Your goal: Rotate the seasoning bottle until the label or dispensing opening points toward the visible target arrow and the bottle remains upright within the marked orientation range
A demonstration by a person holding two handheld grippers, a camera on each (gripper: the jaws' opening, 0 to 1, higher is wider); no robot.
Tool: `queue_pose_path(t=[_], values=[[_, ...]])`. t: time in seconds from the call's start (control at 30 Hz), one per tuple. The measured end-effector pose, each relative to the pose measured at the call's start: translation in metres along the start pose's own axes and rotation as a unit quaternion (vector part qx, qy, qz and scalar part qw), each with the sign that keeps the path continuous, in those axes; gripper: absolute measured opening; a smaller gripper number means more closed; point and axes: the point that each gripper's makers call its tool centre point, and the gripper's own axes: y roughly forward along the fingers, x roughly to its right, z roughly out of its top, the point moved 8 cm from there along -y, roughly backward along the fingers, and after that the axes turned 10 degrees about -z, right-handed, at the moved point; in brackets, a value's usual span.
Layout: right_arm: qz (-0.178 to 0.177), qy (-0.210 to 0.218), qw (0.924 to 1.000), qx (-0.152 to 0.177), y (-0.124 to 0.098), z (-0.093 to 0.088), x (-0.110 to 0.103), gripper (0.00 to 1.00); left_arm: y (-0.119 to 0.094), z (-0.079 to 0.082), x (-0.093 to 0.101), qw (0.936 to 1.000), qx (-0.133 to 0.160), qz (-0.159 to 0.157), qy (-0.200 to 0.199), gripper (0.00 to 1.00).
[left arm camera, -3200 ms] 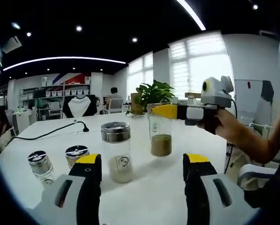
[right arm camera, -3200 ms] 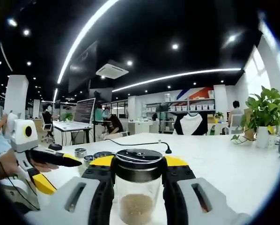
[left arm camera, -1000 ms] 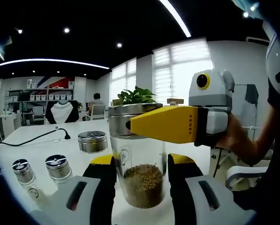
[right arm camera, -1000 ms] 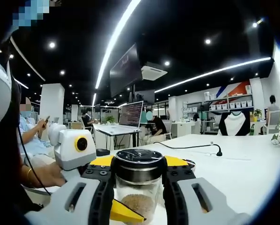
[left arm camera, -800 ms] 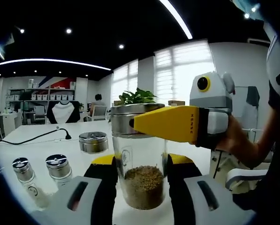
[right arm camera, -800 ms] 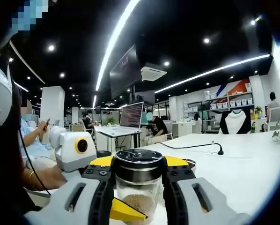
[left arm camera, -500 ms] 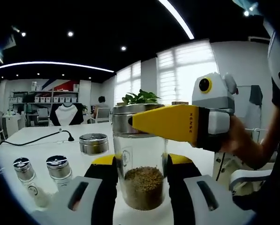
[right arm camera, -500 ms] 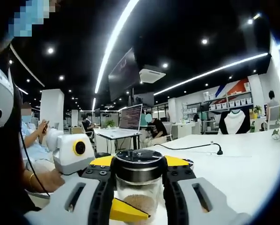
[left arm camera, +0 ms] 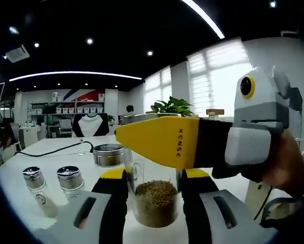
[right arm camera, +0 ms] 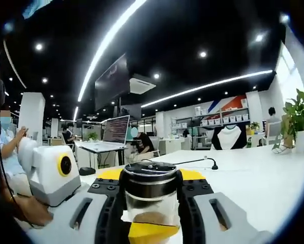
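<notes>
Both grippers clamp the upright seasoning bottle (left arm camera: 153,195) on the white table (left arm camera: 20,185): left gripper (left arm camera: 153,179) low, right gripper (right arm camera: 149,185) at the lid (right arm camera: 149,179).

Left gripper (left arm camera: 152,178): your jaws rise from the bottom of the left gripper view and close on the lower glass body of the seasoning bottle (left arm camera: 153,195)
Right gripper (right arm camera: 150,182): your jaws clamp the bottle just under its metal cap; in the left gripper view this gripper reaches in from the right, its yellow jaw lying across the bottle's top
Right hand (left arm camera: 289,170): wrapped around the grey handle of the right gripper
Left hand (right arm camera: 27,211): your fingers show under the left gripper's body at the lower left of the right gripper view
</notes>
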Motion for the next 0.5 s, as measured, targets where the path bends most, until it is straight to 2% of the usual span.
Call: queue_pose_path(t=[0.2, 0.23, 0.27, 0.5], values=[[-0.018, -0.009, 0.9998, -0.005, -0.0010, -0.0018, -0.0024, 0.39, -0.0005, -0.0016, 0.0009, 0.9998, 0.000, 0.018, 0.001, 0.43], [-0.023, -0.020, 0.9995, -0.012, -0.0017, -0.0029, -0.0039, 0.39, -0.0016, -0.0018, 0.0004, 0.9989, -0.003, 0.040, 0.024, 0.43], [-0.028, -0.025, 0.9992, -0.011, -0.0029, -0.0029, -0.0059, 0.39, -0.0015, -0.0024, 0.0030, 0.9986, -0.003, 0.042, 0.031, 0.43], [-0.045, -0.030, 0.9984, -0.012, -0.0028, -0.0047, -0.0073, 0.39, -0.0022, -0.0036, 0.0036, 0.9988, 0.001, 0.048, 0.011, 0.43]])
